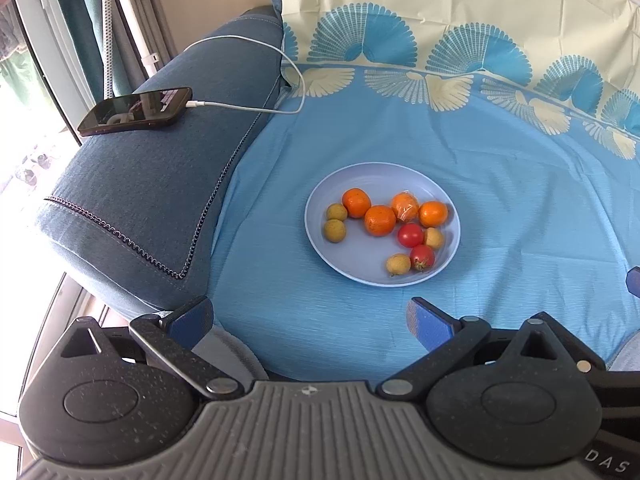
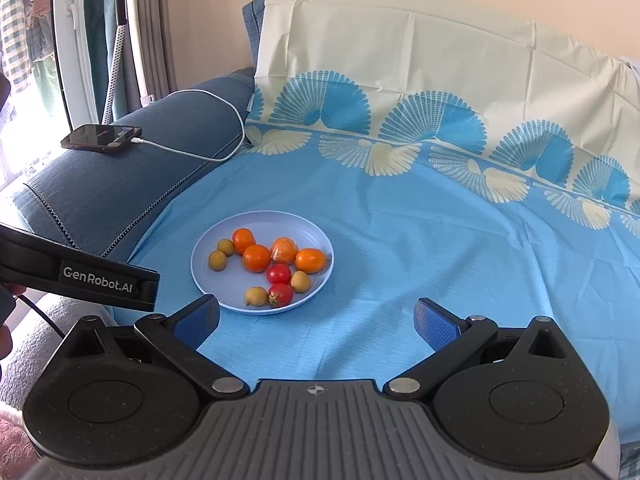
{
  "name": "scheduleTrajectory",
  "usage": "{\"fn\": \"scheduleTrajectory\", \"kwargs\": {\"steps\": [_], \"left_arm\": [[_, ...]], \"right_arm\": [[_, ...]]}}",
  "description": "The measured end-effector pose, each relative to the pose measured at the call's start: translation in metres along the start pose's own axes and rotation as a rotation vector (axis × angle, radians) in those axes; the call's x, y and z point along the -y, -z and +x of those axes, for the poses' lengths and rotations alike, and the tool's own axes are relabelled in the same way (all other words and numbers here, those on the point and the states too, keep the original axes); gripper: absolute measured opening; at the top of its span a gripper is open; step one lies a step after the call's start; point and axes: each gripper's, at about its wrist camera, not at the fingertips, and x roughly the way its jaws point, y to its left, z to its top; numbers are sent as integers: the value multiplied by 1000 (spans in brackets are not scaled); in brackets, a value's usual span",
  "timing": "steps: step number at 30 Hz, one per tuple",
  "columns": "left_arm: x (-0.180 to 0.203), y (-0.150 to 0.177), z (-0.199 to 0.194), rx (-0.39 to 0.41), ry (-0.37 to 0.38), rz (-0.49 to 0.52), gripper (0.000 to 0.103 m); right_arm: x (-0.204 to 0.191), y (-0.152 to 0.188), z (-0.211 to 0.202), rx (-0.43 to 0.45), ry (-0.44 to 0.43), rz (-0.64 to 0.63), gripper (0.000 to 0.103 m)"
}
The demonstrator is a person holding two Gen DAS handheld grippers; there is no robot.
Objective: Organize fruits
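Observation:
A pale blue plate (image 1: 348,184) lies on the blue cloth and also shows in the right wrist view (image 2: 224,236). It holds several oranges (image 1: 379,220), one of them wrapped in clear film (image 1: 405,206), two red tomatoes (image 1: 410,235), and several small yellow-green fruits (image 1: 335,230). My left gripper (image 1: 310,316) is open and empty, just short of the plate's near edge. My right gripper (image 2: 318,320) is open and empty, with the plate ahead to its left; its left fingertip (image 2: 200,318) is close to the plate's rim.
A dark blue sofa arm (image 1: 140,200) on the left carries a black phone (image 1: 136,111) with a white charging cable (image 1: 256,109). A cream and blue patterned cloth (image 1: 440,20) rises at the back. The left gripper's body (image 2: 80,276) shows at the left of the right wrist view.

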Motion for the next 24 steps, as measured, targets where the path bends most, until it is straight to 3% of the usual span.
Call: {"fn": "scheduleTrajectory", "kwargs": {"steps": [24], "left_arm": [[-2,0,6,-27,-1,1,103]], "right_arm": [[1,2,1,-5,1,-2,102]]}}
